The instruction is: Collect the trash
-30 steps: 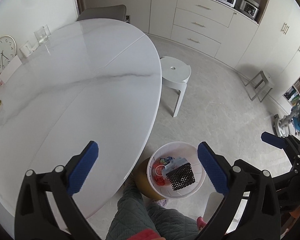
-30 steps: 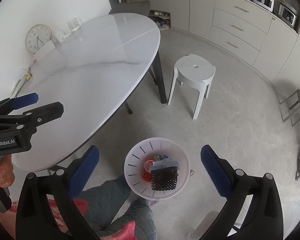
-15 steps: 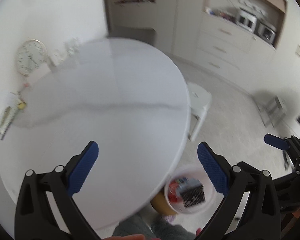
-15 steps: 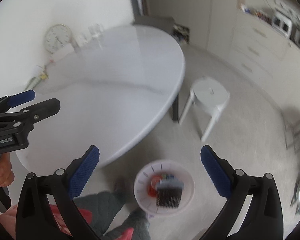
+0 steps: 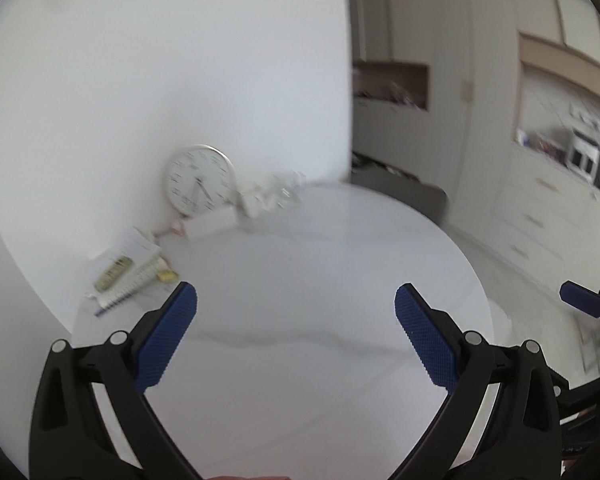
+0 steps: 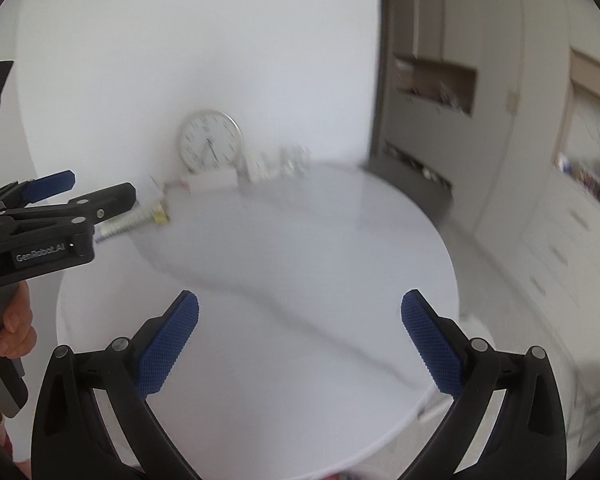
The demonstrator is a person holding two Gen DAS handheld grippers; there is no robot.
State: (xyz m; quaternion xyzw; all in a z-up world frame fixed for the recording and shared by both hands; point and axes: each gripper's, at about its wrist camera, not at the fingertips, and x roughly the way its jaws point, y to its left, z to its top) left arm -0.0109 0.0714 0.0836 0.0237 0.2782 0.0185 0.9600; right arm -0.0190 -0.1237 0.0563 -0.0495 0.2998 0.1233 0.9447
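Note:
My left gripper (image 5: 296, 300) is open and empty, held above the white marble table (image 5: 300, 280). My right gripper (image 6: 299, 310) is open and empty too, above the same table (image 6: 300, 260). The left gripper also shows at the left edge of the right wrist view (image 6: 56, 200), and the right gripper's tip at the right edge of the left wrist view (image 5: 579, 300). The trash bin is out of both views. Both views are blurred by motion.
At the table's far edge against the wall stand a round clock (image 5: 199, 179), a white box (image 5: 212, 222), some glassware (image 5: 280, 192), and a spiral notebook with small items (image 5: 128, 276). Cabinets and drawers (image 5: 539, 208) line the right side.
Both cameras have tilted up from the floor toward the table and wall. The white trash bin with trash in it has dropped out of view. Both grippers stay open.

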